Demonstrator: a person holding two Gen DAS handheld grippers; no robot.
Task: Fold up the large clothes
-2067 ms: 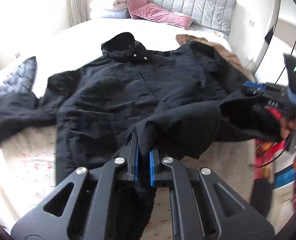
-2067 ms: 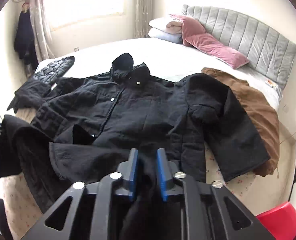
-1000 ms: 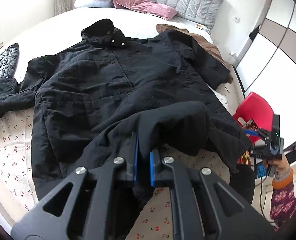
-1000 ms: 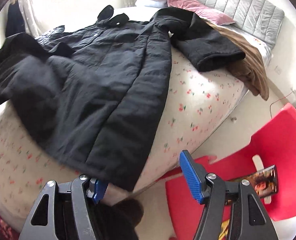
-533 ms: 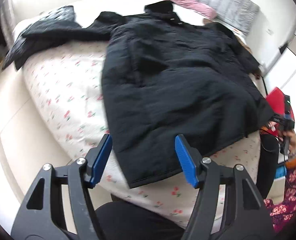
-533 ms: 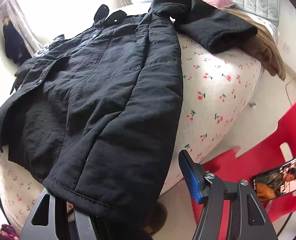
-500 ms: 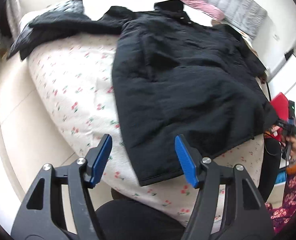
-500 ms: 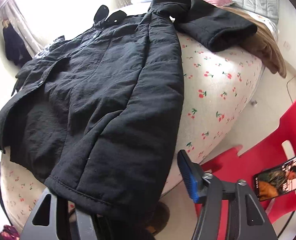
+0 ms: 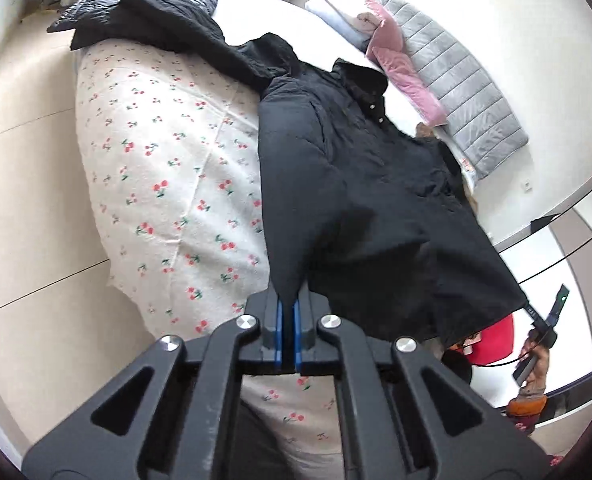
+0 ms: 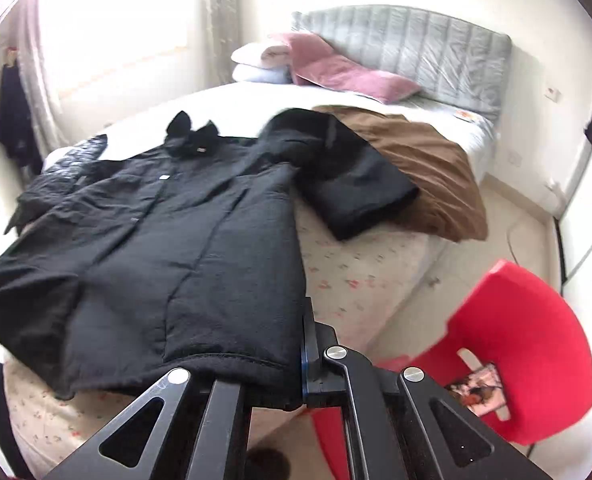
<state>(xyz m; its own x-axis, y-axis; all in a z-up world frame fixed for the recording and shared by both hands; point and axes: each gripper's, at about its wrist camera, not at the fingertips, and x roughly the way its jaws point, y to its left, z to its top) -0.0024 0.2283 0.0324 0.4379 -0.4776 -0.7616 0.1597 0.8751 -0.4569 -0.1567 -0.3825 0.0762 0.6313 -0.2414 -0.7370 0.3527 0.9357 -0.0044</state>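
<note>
A large black coat [image 9: 360,184] lies front up along the bed, collar toward the headboard; it also shows in the right wrist view [image 10: 175,240]. My left gripper [image 9: 287,312] is shut on the coat's left hem corner. My right gripper [image 10: 296,360] is shut on the coat's right hem corner; the cloth hides its left finger. One sleeve [image 10: 348,184] is folded out to the right on the bed. The hem hangs stretched between the two grippers at the foot of the bed.
The bed [image 9: 167,168] has a cherry-print sheet. A brown garment [image 10: 428,172] lies right of the coat. A quilted dark jacket [image 9: 143,4] lies at the far left. Pink and white pillows [image 10: 328,68] sit by the grey headboard. A red chair [image 10: 524,352] stands by the bed corner.
Both grippers were open just off the hem half a second ago; now each has closed on a hem corner, and the hem is lifted slightly off the bed edge.
</note>
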